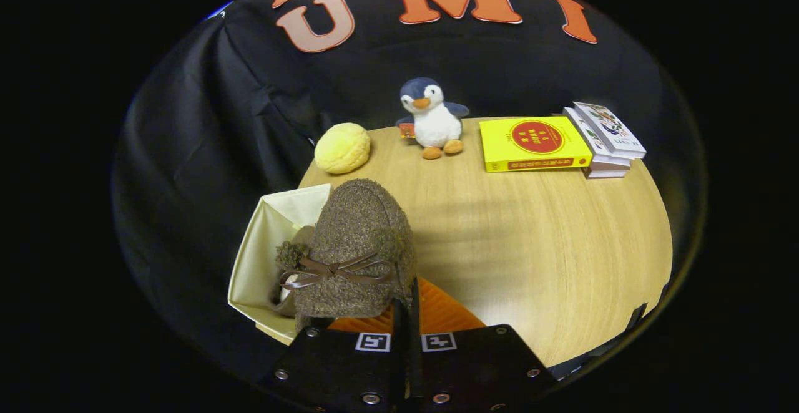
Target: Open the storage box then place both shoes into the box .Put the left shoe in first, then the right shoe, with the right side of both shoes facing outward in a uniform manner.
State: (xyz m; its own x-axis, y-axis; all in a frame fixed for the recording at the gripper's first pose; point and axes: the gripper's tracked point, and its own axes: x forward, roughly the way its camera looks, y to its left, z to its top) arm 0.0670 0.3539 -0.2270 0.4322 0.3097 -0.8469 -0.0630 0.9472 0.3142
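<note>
A: Gripper state?

B: Fingers drawn close together, pinching the rim of a fuzzy brown shoe. It hangs from them toe up, with a brown ribbon bow across the front.

A: Where's the shoe relative to the box?

B: Over the near edge of the cream storage box, just ahead of the fingers. Box is open. Something brown with a fuzzy patch sits inside behind the held shoe, likely the other shoe, mostly hidden.

A: Orange thing under the fingers?

B: Ribbed orange surface; can't tell what it is.

A: Rest of the table?

B: Round wooden table. Far side: yellow bun-like toy, plush penguin, yellow book, small stack of books beside it. All well apart from the box.
</note>
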